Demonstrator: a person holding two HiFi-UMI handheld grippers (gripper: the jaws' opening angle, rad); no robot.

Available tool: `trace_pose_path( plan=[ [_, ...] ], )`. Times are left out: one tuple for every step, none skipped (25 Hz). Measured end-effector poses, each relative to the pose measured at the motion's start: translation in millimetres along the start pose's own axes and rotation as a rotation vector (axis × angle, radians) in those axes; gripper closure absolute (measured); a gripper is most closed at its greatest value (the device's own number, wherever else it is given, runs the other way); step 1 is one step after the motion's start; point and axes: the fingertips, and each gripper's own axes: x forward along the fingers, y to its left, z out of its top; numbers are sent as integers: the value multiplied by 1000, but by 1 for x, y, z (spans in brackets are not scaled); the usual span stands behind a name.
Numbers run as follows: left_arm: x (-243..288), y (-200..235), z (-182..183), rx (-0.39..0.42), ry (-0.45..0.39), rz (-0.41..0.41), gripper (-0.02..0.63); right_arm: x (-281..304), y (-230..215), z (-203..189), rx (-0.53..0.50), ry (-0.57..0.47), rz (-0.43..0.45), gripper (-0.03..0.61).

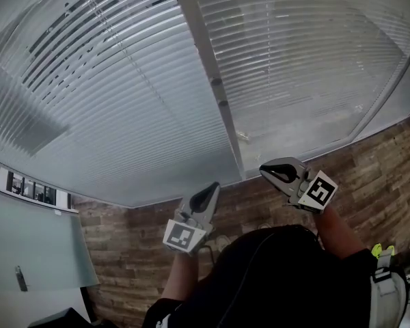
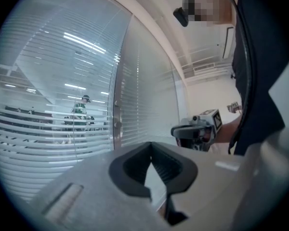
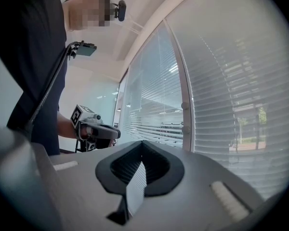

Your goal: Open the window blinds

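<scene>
Blinds [image 1: 109,94] hang ahead of left tool [image 1: 211,188] and right tool [image 1: 266,170], both closed on nothing.

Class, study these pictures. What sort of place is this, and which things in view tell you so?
Probably an office: walls of slatted blinds beside a white frame post, a wood-plank floor, and ceiling strip lights seen through the slats.
</scene>
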Motion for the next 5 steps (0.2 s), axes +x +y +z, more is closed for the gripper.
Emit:
trace_pose_path(
  plan=[
    [1,0,0,4,3,-2,609,0,-2,1,-7,-1,-3,574],
    [3,-1,-1,8,6,-4,609,-1,-4,2,-17,-3,-8,574],
    [4,-1,-1,14,10,-7,609,-1,-7,3,-25,-5,-15,572],
    [5,-2,-1,20,12,-10,609,-2,-9,3,-32,-7,-22,572],
    [7,-2,-1,27,15,-13,609,-2,-12,4,-37,-9,-30,572]
  ],
)
